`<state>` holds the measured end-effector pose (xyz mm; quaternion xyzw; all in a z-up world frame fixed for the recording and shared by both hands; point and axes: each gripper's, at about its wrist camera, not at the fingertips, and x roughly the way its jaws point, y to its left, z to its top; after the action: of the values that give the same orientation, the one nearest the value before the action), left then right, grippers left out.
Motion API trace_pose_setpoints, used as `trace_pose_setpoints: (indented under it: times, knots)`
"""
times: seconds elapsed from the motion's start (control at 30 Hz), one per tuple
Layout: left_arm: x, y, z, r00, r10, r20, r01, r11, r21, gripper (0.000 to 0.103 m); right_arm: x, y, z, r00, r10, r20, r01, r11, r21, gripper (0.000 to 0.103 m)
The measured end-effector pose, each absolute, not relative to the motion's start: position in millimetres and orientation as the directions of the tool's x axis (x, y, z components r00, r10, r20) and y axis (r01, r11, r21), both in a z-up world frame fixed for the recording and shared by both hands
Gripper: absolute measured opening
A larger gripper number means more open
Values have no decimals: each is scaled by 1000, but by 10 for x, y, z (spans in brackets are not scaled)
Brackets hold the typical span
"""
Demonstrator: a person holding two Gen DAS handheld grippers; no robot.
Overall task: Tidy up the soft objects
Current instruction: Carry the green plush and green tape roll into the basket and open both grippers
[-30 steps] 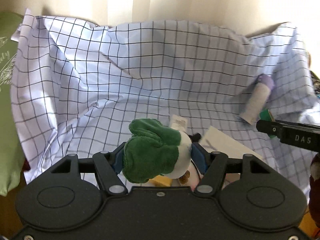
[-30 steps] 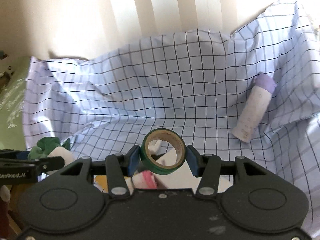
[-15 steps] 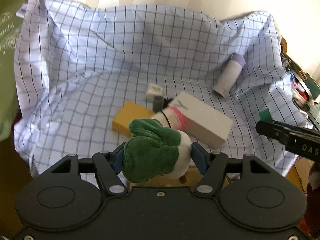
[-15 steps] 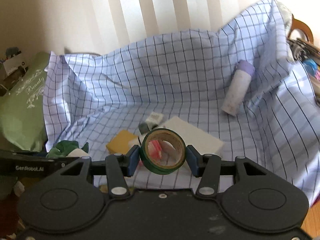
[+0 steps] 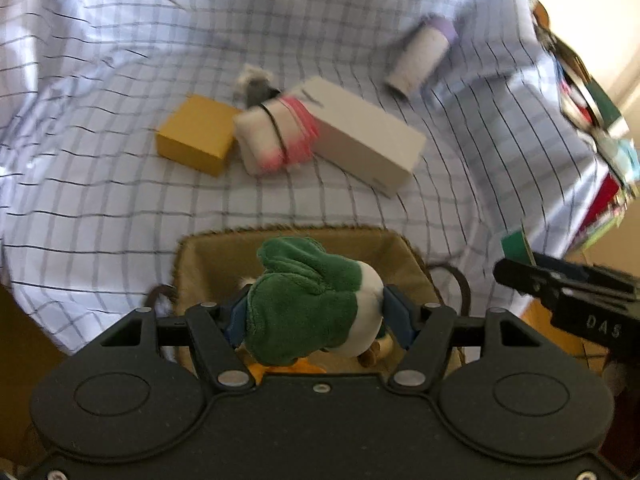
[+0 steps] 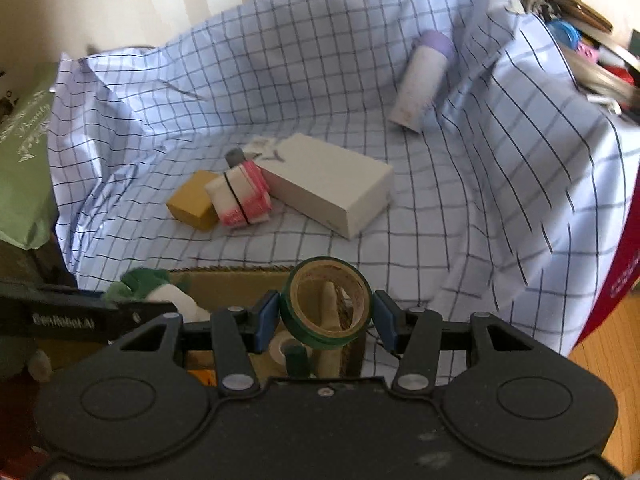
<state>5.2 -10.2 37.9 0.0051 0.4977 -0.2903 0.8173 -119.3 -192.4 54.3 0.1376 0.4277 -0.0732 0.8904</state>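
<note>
1. Left wrist view: left tool (image 5: 316,312) is clamped on a green-and-white plush toy (image 5: 308,300), held above the open brown basket (image 5: 208,264) at the near edge of the checked cloth (image 5: 100,184). Plush is not released yet, so that item counts as in transit, not sorted.
2. Right wrist view: right tool (image 6: 325,316) is closed on a green tape roll (image 6: 326,304), also over the near basket area. Not dropped yet either.
3. Left out on the cloth, mid-scene: rolled white-and-pink towel (image 6: 240,194) with a black band, touching a yellow box (image 6: 192,200) on its left and a white box (image 6: 332,184) on its right. A small grey-and-white item (image 6: 240,154) lies just behind the towel.
4. Far right: white bottle with purple cap (image 6: 422,80), lying tilted against a fold of the cloth, well apart from the rest.
5. Judgement: roughly mid-task. Two items are in hand, and at least the towel is a soft item not yet collected; the boxes and bottle look rigid and probably stay out.
6. Hard to read: the basket interior is mostly blocked by both tools. Right view shows something pale and a dark green piece under the tape roll, identity unclear. An orange patch under the plush in the left view is unidentifiable.
7. Left view is motion-blurred, so the grey-and-white item can't be resolved. Clutter at far right (image 6: 592,40) is cut off by the frame edge.
</note>
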Motion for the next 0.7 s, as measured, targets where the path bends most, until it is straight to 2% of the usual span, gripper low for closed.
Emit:
trace_pose_setpoints:
  times: [0.17,0.23,0.27,0.33,0.5,0.7]
  knots:
    - [-18,-296,213,263,-476,-839,528,799,-288,63,-1202,-1931,486,612,-11,-791,263,946,191,50]
    - [-46,-339,162,246,-468,-849,537,795,-283,67,-1172,-1906,492,610,-6,-792,255,948,189,50]
    - [-53,-346,146,240,-464,-853,537,795,-282,72,-1157,-1892,492,610,-4,-793,251,950,188,50]
    - [-65,-331,125,237,-466,-852,533,796,-287,73,-1134,-1873,492,608,2,-794,241,952,187,50]
    - [-21,-222,118,266,-438,-859,489,829,-272,77,-1076,-1823,470,600,17,-800,222,957,186,50]
    - [18,-89,150,312,-396,-863,440,866,-239,78,-1025,-1739,416,577,47,-815,188,964,188,51]
